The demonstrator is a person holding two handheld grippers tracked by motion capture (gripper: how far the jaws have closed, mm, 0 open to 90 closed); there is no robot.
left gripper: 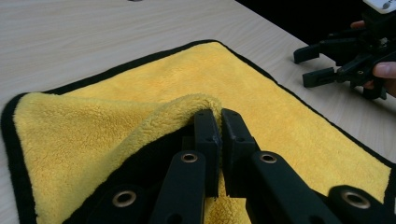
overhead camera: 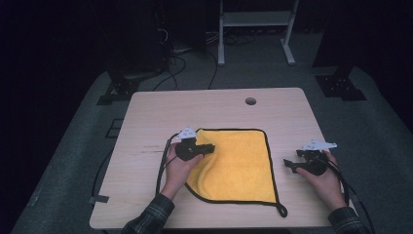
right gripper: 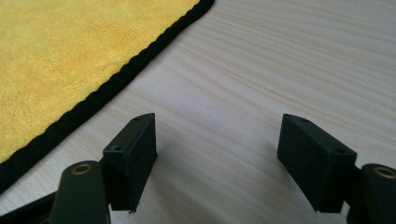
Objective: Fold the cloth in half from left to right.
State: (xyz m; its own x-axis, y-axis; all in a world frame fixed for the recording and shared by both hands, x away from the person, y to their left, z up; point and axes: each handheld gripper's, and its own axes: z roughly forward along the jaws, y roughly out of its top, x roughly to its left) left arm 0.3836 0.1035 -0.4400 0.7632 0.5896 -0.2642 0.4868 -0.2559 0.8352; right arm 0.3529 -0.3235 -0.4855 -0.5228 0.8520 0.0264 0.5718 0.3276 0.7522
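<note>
Jaws of my left gripper (left gripper: pixel 220 122) pinch a raised fold of the fluffy yellow cloth (left gripper: pixel 280 126), black-edged. My right gripper (right gripper: pixel 217 140) gapes wide over bare wooden table (right gripper: pixel 261 70), holding nothing, just right of the cloth.

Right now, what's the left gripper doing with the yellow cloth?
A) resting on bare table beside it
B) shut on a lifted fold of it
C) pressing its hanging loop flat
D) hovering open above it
B: in the left gripper view the left gripper has its jaws closed together on a raised fold of the yellow cloth, while the right gripper stands open over bare table beside the cloth's black edge.
</note>
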